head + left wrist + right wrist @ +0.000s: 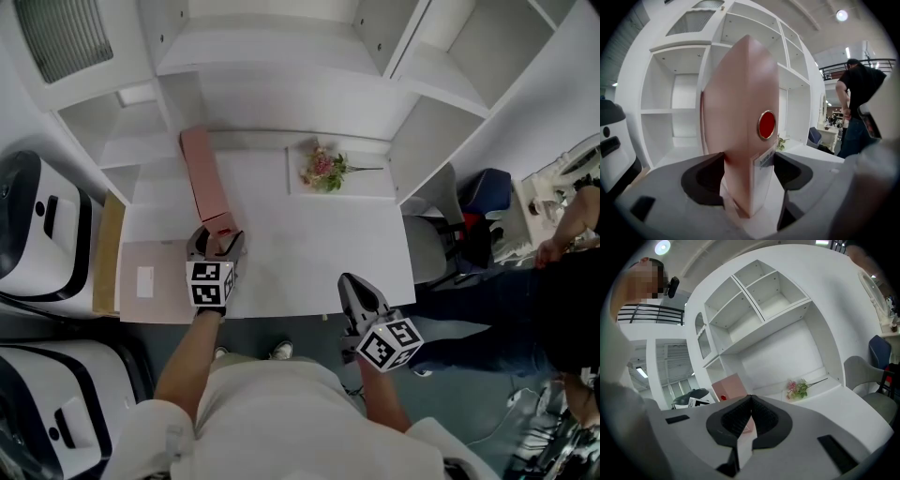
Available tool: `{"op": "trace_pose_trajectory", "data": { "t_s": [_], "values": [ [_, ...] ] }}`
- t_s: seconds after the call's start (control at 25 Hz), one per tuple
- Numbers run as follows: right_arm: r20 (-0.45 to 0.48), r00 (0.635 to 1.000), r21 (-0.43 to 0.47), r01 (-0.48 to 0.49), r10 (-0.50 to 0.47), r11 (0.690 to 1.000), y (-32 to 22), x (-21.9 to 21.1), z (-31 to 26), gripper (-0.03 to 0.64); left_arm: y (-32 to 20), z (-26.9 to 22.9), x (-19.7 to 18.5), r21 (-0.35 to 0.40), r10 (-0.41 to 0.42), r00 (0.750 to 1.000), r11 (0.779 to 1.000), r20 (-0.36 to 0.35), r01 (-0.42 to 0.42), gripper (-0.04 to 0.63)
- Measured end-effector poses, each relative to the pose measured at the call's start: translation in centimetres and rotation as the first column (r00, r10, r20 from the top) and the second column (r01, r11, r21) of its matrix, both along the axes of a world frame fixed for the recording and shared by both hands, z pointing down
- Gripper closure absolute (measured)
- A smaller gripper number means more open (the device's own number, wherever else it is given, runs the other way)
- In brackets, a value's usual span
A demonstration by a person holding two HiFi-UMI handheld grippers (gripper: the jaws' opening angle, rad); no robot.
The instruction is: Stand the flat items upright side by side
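Pink folder (740,117) carries a round red button (767,124) and a white label (764,161); the print on the label is too small to read. The folder stands on its edge at the left of the white desk (309,244). The left gripper (217,242) is clamped on its near end, one pad on each side. A second pink folder (155,281) with a white sticker lies flat at the desk's left front corner, its right edge covered by the gripper's marker cube. The right gripper (751,399), jaws together with nothing between them, hovers at the front edge.
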State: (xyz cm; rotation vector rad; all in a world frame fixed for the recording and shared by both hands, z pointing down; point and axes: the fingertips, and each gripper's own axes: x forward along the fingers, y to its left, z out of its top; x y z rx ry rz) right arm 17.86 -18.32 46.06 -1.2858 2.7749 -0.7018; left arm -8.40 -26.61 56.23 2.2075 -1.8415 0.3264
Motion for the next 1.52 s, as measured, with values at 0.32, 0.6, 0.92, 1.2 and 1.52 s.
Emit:
{"op": "trace_pose_trajectory", "data": {
  "t_s": [0.32, 0.6, 0.92, 1.2, 1.52],
  "values": [
    [-0.008, 1.000, -0.009, -0.020, 0.020, 1.000, 0.1, 0.7, 0.3, 0.615, -4.1, -0.1, -1.9, -0.033, -0.014, 1.000, 0.999, 0.008, 0.014, 0.270],
    [-0.017, 0.999, -0.018, -0.043, 0.042, 0.999, 0.5, 1.4, 0.4, 0.615, -6.5, 0.1, -4.5, -0.059, -0.044, 0.999, 0.997, 0.008, 0.044, 0.296],
    [-0.024, 0.999, -0.027, -0.046, 0.045, 0.999, 0.8, 1.4, 0.7, 0.615, -7.4, 0.2, -6.6, -0.066, -0.096, 0.995, 0.993, 0.019, 0.097, 0.314],
    [-0.026, 0.998, -0.036, -0.061, 0.060, 0.998, 1.1, 1.5, 1.0, 0.615, -9.0, 0.3, -8.4, -0.079, -0.154, 0.988, 0.985, 0.015, 0.155, 0.329],
    [-0.021, 0.994, -0.045, -0.109, 0.108, 0.993, 1.3, 3.0, 1.4, 0.615, -10.8, 0.3, -9.9, -0.090, -0.213, 0.977, 0.973, 0.027, 0.215, 0.333]
  ]
}}
